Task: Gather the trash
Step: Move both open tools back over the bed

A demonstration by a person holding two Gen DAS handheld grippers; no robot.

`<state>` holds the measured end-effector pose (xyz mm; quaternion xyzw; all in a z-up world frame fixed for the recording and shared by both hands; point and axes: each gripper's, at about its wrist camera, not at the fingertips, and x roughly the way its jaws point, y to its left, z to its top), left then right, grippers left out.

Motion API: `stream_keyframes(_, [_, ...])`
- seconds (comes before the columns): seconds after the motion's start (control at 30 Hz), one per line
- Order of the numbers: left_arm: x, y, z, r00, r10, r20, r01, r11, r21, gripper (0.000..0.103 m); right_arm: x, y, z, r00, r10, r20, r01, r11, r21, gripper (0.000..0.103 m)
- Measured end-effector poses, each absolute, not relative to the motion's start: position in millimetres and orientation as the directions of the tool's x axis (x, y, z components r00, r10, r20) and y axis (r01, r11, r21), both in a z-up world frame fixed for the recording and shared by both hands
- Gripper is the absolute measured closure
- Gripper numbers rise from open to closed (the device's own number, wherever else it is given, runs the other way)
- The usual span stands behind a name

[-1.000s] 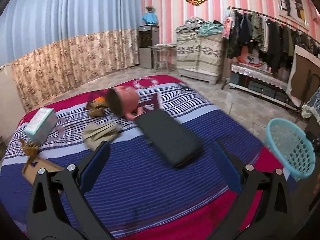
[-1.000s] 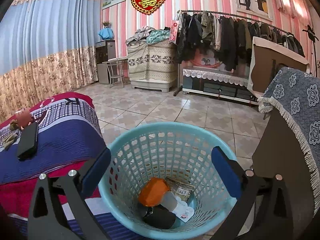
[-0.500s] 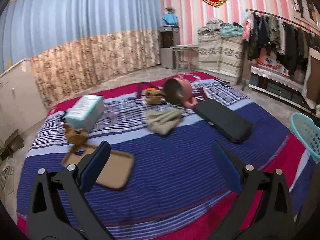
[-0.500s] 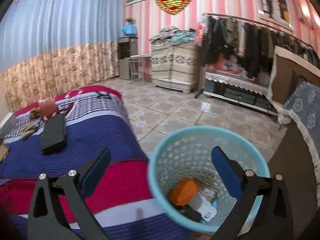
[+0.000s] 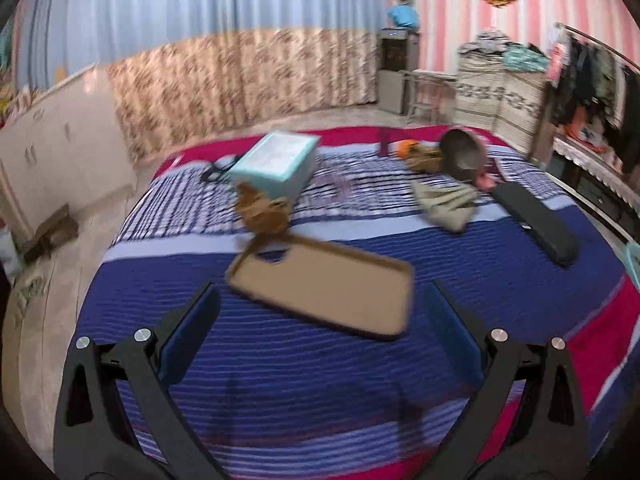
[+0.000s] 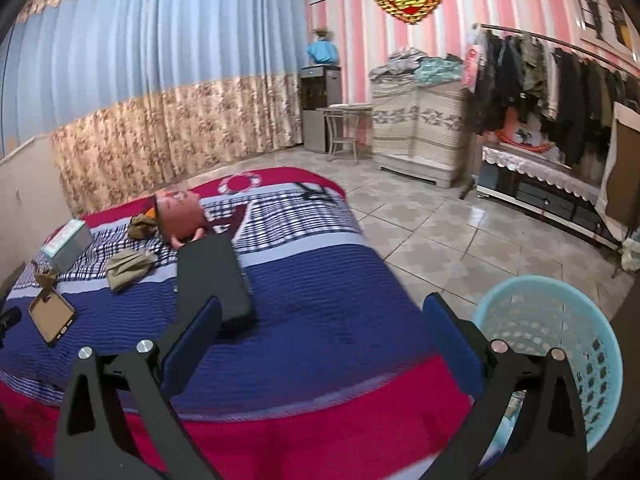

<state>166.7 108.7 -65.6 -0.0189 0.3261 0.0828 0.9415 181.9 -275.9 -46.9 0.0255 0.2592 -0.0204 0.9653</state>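
Left wrist view: my left gripper hovers low over the bed, jaws spread wide (empty), tan phone case just ahead.

Right wrist view: my right gripper, equally agape, empty, above the bed's edge; blue basket right of it.

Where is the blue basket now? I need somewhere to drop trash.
In the right wrist view, the blue basket stands on the tiled floor at lower right, beside the bed's red edge, just past the right gripper.
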Motion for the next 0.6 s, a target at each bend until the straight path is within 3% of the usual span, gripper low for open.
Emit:
stream_keyframes(0.27, [203.1,168.8,-75.9,0.728,0.273,-0.629,-0.323,0.946,0.036,0.005,220.9,-215.3,-59.2,0.827,0.003,-0.562,-0.016,1.0,-0.019,0.005])
stream_keyframes(0.37, [219.1,176.0,-74.5,0.733,0.228,-0.641,-0.297,0.955,0.0,0.006,236.3,-188.3,-62.9,0.815,0.045,-0.578,-0.074,0.997,-0.027,0.005])
stream_keyframes(0.6, [249.9,167.6,-74.0,0.748,0.246,-0.617,-0.282,0.959,0.04,0.006,269.1,-127.0,-68.5,0.783,0.142,-0.605,-0.194,0.981,-0.021,0.005])
